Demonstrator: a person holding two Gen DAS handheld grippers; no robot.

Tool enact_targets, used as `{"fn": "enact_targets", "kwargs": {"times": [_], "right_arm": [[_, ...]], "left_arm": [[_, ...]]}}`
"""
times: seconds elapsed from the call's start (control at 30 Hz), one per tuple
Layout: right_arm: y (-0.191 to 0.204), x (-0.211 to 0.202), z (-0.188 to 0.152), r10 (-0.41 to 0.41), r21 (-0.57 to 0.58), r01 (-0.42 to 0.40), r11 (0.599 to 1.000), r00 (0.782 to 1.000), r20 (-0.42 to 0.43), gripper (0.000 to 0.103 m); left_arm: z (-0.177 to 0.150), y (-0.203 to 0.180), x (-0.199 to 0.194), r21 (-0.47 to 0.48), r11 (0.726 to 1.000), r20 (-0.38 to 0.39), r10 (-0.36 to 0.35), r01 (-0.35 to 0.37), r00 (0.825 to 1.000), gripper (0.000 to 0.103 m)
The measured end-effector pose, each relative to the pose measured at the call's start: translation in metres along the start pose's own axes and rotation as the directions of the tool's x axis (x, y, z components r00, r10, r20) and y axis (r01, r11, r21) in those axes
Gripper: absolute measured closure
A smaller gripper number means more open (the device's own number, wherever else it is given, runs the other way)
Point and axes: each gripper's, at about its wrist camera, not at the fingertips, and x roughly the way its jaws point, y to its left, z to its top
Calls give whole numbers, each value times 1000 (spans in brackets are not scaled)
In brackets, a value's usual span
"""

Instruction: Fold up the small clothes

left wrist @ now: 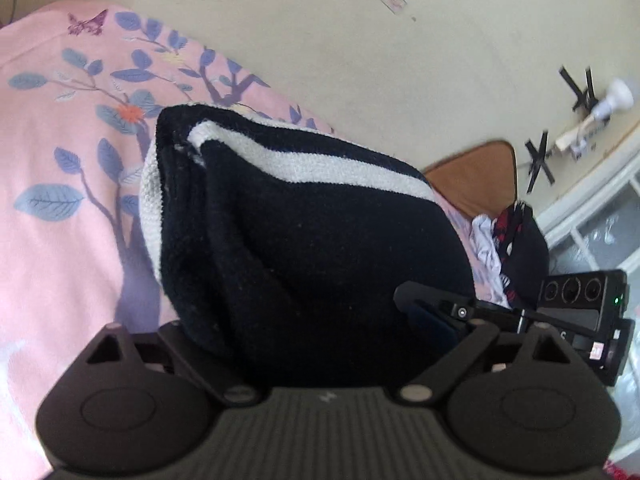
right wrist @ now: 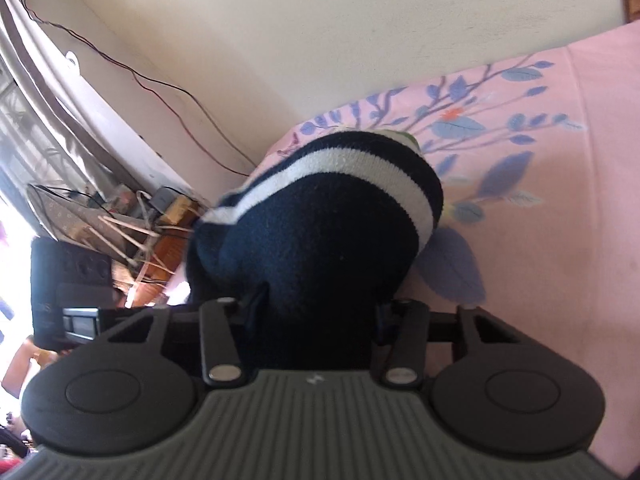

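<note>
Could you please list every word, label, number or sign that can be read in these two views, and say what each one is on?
"S": a lone pale letter on the black camera unit at the right edge of the left wrist view; anything beside it is hidden.
Red sticker on the same unit: too blurred to read.
Small embossed mark on the gripper body: a logo, not legible text.
Black and white knit garment: no text.

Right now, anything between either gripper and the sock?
No. Both grippers already hold the black sock with the white stripe: it fills the left gripper and the right gripper. Beyond it lies only the pink floral sheet.
</note>
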Motion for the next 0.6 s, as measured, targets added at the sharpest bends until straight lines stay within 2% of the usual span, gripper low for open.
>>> {"fn": "enact_targets", "kwargs": {"times": [0.03,0.07,0.1,0.17,0.3,0.4,0.43,0.47,0.5,0.53,0.57,0.6], "right_arm": [[6,5,9,20,-6,-20,1000,1000,1,62],[12,10,18,50,-12,-50,999,999,0,63],[22,18,29,89,-23,-89,996,996,-2,64],[47,36,51,153,-69,-152,986,988,4,65],[101,88,101,242,-207,-237,949,970,0,65],[123,143,136,257,-268,-254,929,966,-27,64],[124,162,143,244,-277,-244,930,969,-33,60],[122,182,148,202,-285,-203,937,979,-33,57],[118,203,149,114,-293,-114,949,993,-19,48],[113,219,147,0,-292,2,956,1000,6,41],[106,232,142,-100,-288,103,952,995,24,40],[99,240,136,-145,-284,145,948,989,23,41]], "left_arm": [[8,6,-11,-33,999,25,-14,15,1000,26],[16,10,-25,-56,998,61,-28,32,998,30],[25,12,-39,-69,997,99,-34,41,995,30],[46,11,-71,-63,998,182,7,4,983,30],[91,21,-119,-71,993,327,110,-92,939,29],[128,46,-127,-135,975,394,218,-179,893,28],[136,57,-123,-166,964,408,258,-207,876,26],[142,70,-114,-208,949,417,304,-236,856,13],[146,85,-103,-259,932,408,343,-253,846,8],[149,98,-91,-304,913,380,378,-272,844,6],[150,114,-74,-354,886,321,416,-300,851,10],[149,126,-61,-390,866,270,432,-312,861,13]]}}
